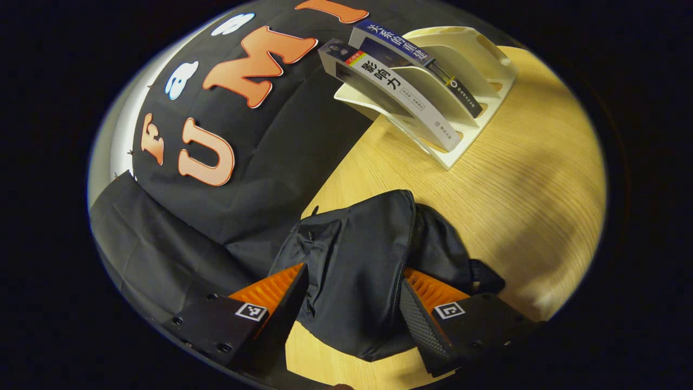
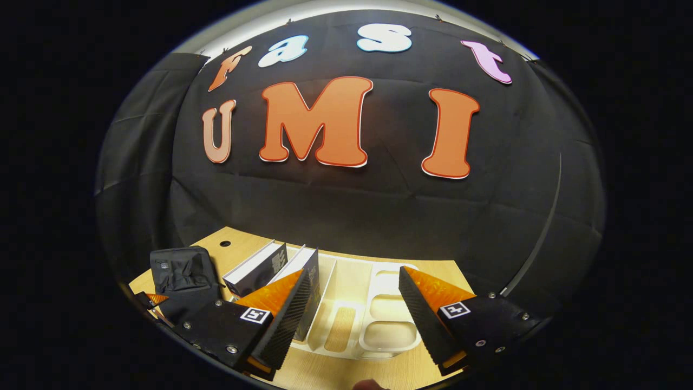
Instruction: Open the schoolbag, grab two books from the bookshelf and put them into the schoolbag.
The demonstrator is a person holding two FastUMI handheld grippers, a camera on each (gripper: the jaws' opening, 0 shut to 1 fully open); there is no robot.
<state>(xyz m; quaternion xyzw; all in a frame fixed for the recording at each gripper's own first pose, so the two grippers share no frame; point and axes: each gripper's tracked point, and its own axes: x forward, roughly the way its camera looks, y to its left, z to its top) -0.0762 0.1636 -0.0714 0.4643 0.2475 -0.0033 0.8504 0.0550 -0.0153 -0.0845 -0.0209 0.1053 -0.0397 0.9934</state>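
Nearest the lens in the left gripper view, the left gripper (image 1: 349, 303) stands with its fingers spread wide on either side of the schoolbag (image 1: 373, 271), a black fabric bag lying on the wooden table (image 1: 520, 179). Its zipper (image 1: 407, 246) runs up the bag just inside one finger; I cannot tell how far it is undone, and whether either finger presses the cloth is unclear, so I judge this a bracing or reaching hold rather than a firm pinch. Straddling the bag this way would steady it while the mouth is worked open.

Beyond the schoolbag, farther along the table, sits the cream bookshelf (image 1: 487, 65), a slotted rack whose dividers lean. Two books (image 1: 390, 89) rest slanted in its slots, spines outward, which leaves their edges free to be pinched.

In the right gripper view, the right gripper (image 2: 352, 314) hangs just in front of the bookshelf (image 2: 379, 309), jaws wide apart and holding nothing. The books (image 2: 281, 268) stand in the slots on the side toward the schoolbag (image 2: 181, 271), right by one of its fingers. That spacing suits a book's thickness, so it looks poised for a grab once the bag is open
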